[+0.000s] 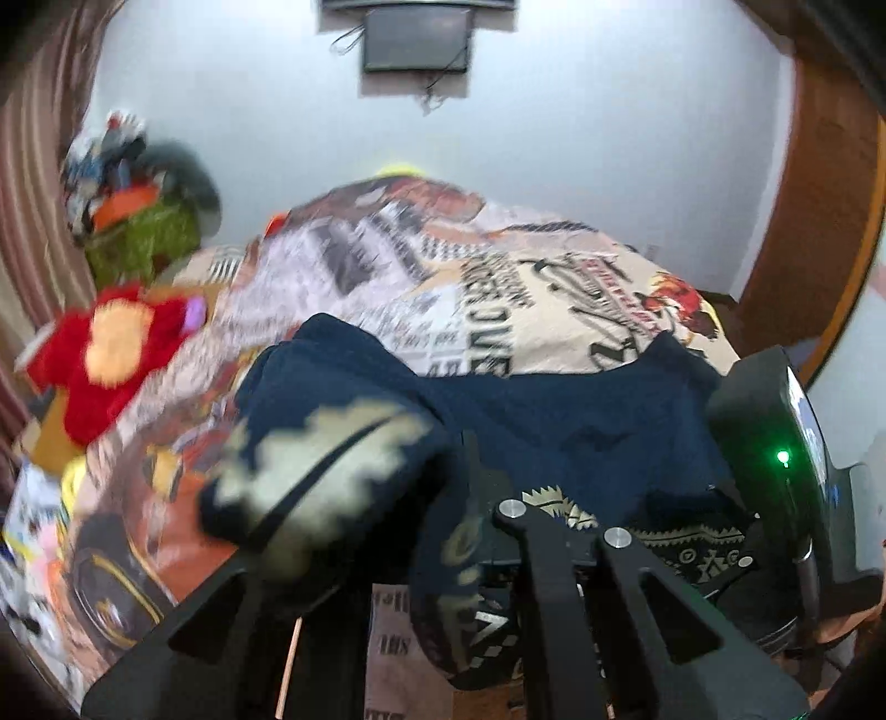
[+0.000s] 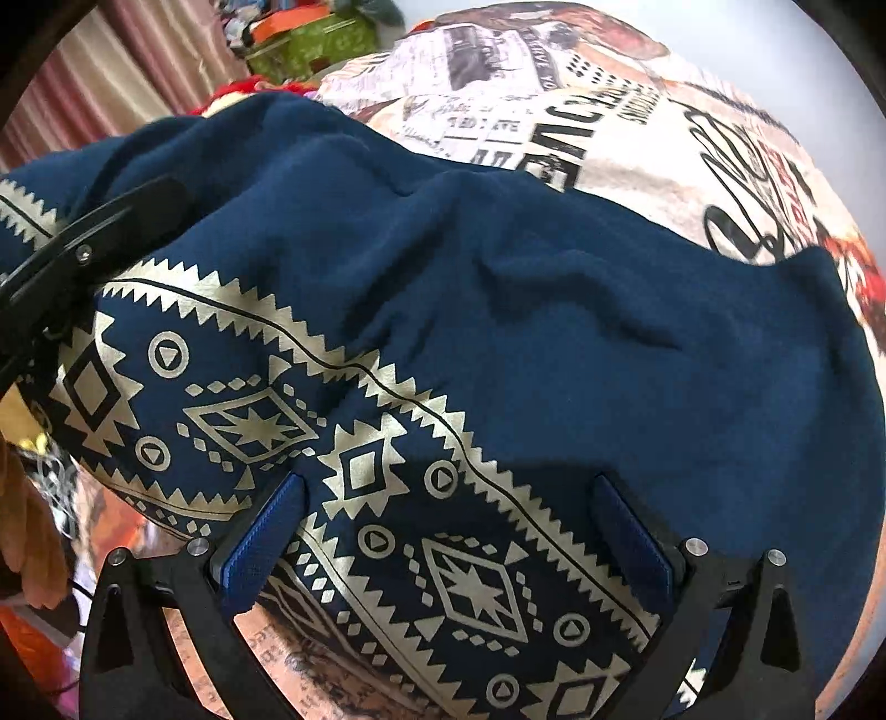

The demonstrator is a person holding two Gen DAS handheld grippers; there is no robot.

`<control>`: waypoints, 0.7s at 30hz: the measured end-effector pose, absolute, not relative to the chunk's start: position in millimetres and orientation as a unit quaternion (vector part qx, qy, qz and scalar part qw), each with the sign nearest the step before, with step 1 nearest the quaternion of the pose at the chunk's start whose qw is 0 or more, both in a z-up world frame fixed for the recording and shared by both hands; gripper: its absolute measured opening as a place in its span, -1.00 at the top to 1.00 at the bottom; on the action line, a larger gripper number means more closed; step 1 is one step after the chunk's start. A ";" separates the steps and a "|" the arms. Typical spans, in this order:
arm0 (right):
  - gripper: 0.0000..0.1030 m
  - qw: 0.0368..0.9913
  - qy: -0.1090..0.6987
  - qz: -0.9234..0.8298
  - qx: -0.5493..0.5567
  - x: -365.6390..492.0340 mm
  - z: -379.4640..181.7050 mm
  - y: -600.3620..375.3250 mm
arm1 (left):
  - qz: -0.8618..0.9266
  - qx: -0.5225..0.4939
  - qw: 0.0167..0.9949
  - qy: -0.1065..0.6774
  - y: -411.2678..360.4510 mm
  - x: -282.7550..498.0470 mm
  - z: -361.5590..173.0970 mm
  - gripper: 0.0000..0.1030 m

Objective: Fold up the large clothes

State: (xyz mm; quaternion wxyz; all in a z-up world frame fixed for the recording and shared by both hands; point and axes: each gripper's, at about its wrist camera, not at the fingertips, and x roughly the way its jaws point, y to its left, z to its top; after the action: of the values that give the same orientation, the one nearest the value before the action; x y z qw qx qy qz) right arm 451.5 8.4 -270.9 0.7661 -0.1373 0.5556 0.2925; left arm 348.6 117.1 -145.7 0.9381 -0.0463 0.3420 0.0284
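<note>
A large navy garment (image 2: pixel 554 343) with a cream geometric pattern band lies on a bed with a printed cover (image 2: pixel 637 127). My right gripper (image 2: pixel 448 531) is open, its blue pads (image 2: pixel 266 537) spread to either side of the patterned band, just above the cloth. My left gripper (image 1: pixel 443 498) is shut on the garment (image 1: pixel 554 421); a bunched patterned fold (image 1: pixel 321 471) hangs over its fingers, lifted off the bed. The left gripper's arm also shows at the left edge of the right wrist view (image 2: pixel 83 243), holding the garment's left edge.
A red and yellow plush toy (image 1: pixel 111 354) lies at the bed's left. A green box (image 1: pixel 144 238) with piled items stands behind it. A striped curtain (image 1: pixel 27 194) hangs left, a wooden door frame (image 1: pixel 819 221) right, a dark screen (image 1: pixel 415 39) on the wall.
</note>
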 end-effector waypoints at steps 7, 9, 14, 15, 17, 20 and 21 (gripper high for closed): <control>-0.99 0.795 0.526 0.272 -0.134 435.8 -235.3 -41.6 | -0.008 -0.010 0.948 0.318 76.0 357.0 -117.8 0.84; -0.99 0.810 0.507 0.255 -0.150 428.2 -221.8 -63.2 | -0.021 -0.005 0.949 0.315 64.7 357.4 -113.0 0.84; -0.99 0.847 0.469 0.204 -0.142 407.7 -189.1 -129.5 | -0.059 0.022 0.948 0.311 24.4 356.7 -104.5 0.84; -0.99 0.854 0.465 0.194 -0.134 405.3 -182.3 -143.0 | -0.064 0.033 0.948 0.311 15.2 356.1 -103.5 0.84; -0.99 0.868 0.453 0.172 -0.108 396.9 -168.0 -173.8 | -0.078 0.048 0.945 0.313 -3.5 355.0 -102.1 0.84; -0.99 0.884 0.436 0.148 -0.079 385.2 -150.5 -208.2 | -0.114 0.043 0.936 0.331 -26.4 357.2 -105.1 0.84; -0.99 0.889 0.430 0.139 -0.070 382.1 -144.7 -218.1 | -0.125 0.038 0.932 0.338 -32.2 358.1 -107.2 0.84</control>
State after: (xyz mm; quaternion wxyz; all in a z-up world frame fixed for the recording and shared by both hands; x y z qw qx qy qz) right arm 382.1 -218.1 -144.7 0.8894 -0.0695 0.4298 0.1393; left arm 358.1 -32.2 -107.2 0.9319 0.0385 0.3382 -0.1254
